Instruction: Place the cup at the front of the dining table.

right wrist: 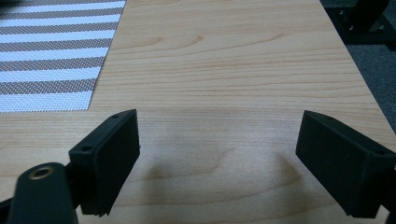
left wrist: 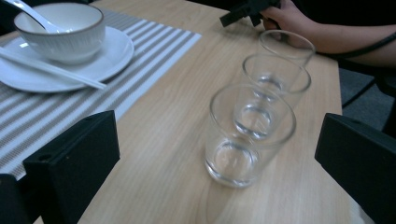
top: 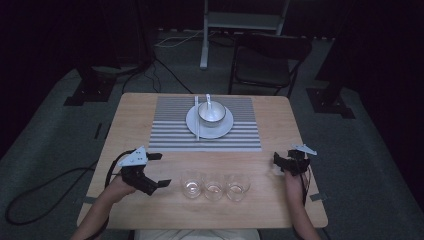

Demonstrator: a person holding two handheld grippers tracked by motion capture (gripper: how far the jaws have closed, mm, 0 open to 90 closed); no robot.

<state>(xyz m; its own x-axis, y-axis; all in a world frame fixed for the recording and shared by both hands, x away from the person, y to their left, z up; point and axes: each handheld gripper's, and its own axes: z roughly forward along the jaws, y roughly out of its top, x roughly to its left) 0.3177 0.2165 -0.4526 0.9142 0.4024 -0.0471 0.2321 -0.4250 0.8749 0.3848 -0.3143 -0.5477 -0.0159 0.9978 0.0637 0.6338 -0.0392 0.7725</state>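
The nearest clear, straight-sided drinking glass (left wrist: pixel 250 135) stands upright and empty at the left end of a row of three along the near edge of the pale wooden table (top: pixel 280 130), with the middle glass (left wrist: pixel 275 81) just behind it, touching or nearly so, and the far glass (left wrist: pixel 286 45) beyond. It looks thick-based but smooth and hard, so I'd judge it slippery and breakable: best pinched across the wall below the rim, gently, and lifted straight up so it doesn't knock its neighbour.

The left gripper (top: pixel 159 170) sits just beside that glass, pointed at it, its black jaws spread wide with nothing between them. The right gripper (top: pixel 284 162) rests well apart near the table's right edge, jaws likewise wide and empty over bare wood.

Farther back, a grey-and-white striped placemat (top: pixel 240 135) carries a white round plate (top: pixel 192 122), a white bowl (top: pixel 212 114) with a spoon (top: pixel 208 100) in it, and white chopsticks (top: pixel 196 117).
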